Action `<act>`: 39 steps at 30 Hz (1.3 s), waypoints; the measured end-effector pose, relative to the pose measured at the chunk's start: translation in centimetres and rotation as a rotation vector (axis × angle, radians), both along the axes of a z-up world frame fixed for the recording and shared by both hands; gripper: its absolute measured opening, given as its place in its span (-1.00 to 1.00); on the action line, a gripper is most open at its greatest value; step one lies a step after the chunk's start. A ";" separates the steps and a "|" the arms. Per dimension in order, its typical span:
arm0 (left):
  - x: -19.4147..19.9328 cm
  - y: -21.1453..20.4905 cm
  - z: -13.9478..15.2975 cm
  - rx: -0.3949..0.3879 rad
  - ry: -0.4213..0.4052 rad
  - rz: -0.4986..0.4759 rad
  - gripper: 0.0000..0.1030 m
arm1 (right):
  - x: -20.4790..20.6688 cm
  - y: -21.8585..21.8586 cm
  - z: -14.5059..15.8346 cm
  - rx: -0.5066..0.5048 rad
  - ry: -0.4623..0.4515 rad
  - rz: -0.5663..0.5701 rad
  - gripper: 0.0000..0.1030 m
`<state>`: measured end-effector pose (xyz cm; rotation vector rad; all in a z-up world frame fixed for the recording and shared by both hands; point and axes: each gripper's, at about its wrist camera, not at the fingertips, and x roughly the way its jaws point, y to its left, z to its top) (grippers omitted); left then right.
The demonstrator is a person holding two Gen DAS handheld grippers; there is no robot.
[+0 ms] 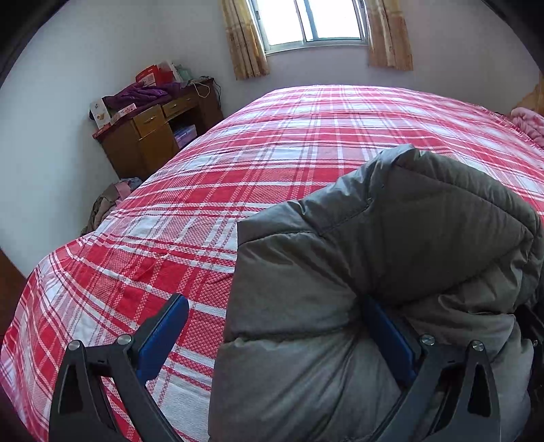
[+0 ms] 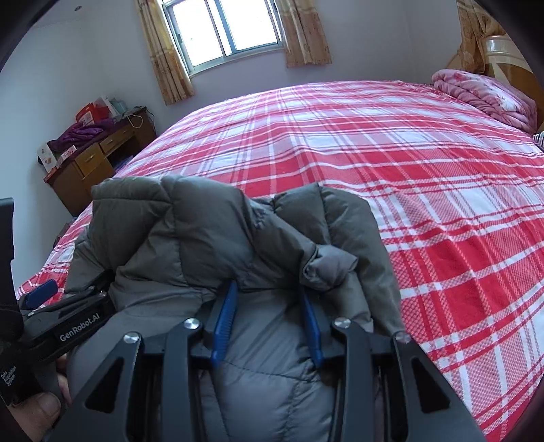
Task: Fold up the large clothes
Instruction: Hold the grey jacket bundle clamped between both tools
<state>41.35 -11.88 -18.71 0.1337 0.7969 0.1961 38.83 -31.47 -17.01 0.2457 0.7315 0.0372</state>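
A grey puffer jacket (image 1: pixel 391 258) lies bunched at the near edge of the bed with the red and white plaid cover (image 1: pixel 272 146). My left gripper (image 1: pixel 275 323) is open wide; its right blue pad (image 1: pixel 387 336) presses into the jacket's side, its left pad (image 1: pixel 163 333) stands free over the cover. In the right wrist view the jacket (image 2: pixel 210 231) fills the near centre. My right gripper (image 2: pixel 268 299) is partly closed on a thick fold of the jacket between its blue pads (image 2: pixel 224 319). The left gripper (image 2: pixel 44 292) shows at the left edge.
A wooden desk (image 1: pixel 153 136) piled with purple clothes and boxes stands at the far left by the wall. Clothes lie on the floor beside the bed (image 1: pixel 112 200). A folded pink quilt (image 2: pixel 482 91) sits at the bed's far right by the headboard. A curtained window (image 1: pixel 309 23) is behind.
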 end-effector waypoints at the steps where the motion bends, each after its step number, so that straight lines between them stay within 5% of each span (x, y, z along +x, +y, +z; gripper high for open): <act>1: 0.1 0.0 -0.1 0.001 0.002 0.000 0.99 | 0.1 0.0 -0.1 -0.001 0.003 0.000 -0.25; 39: 0.7 0.0 -0.6 -0.005 0.031 -0.006 0.99 | 0.9 0.7 -0.3 -0.064 0.039 -0.011 -0.24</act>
